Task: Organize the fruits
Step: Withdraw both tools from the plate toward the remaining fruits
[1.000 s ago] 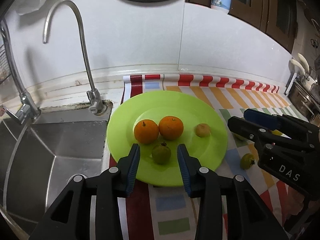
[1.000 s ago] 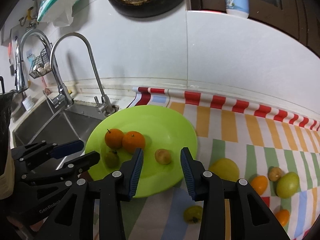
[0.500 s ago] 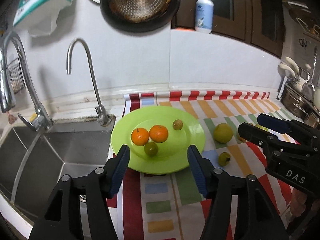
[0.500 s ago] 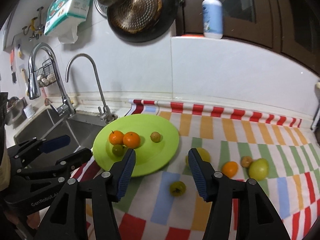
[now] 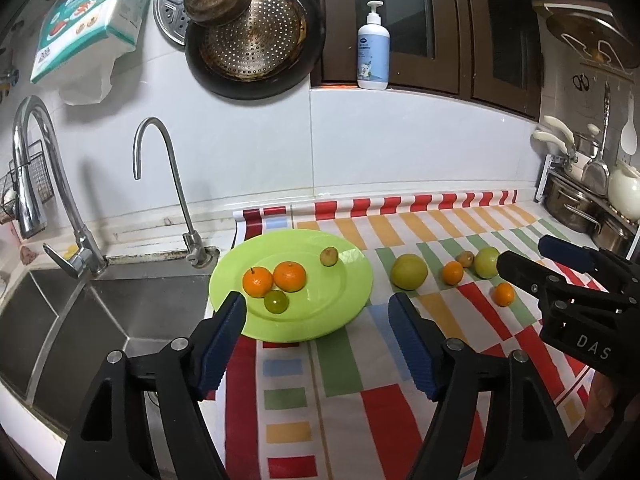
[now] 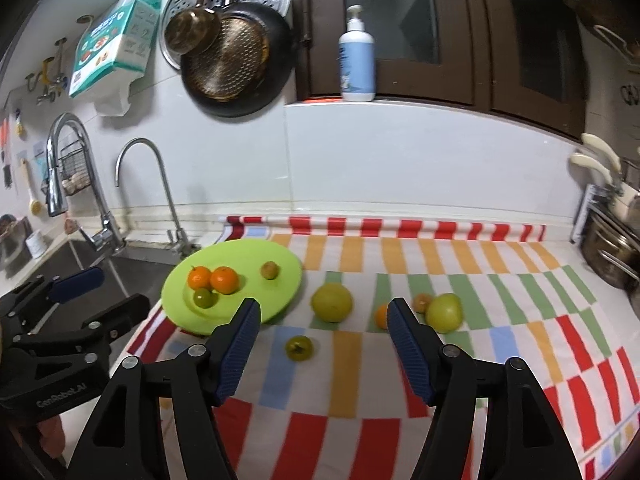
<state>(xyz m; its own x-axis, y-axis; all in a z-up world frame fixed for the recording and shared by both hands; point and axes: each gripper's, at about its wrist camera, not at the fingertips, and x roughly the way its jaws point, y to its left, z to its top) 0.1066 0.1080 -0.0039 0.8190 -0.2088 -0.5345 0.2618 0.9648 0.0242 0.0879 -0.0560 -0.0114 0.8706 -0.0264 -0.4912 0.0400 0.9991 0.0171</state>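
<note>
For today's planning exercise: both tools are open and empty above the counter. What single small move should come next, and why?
Probably lower the right tool onto the small green fruit lying on the striped cloth. It sits nearest, between the open fingers, while four fruits already rest on the green plate.

On the green plate [image 6: 290, 280] lay four fruits: two oranges [image 6: 225, 279], one small green fruit [image 6: 203, 298] and one small brownish fruit [image 6: 269, 270]. Six fruits [image 6: 332, 303] lay on the striped cloth [image 6: 500, 320]. Two faucets [image 6: 160, 196] stood by the sink.
</note>
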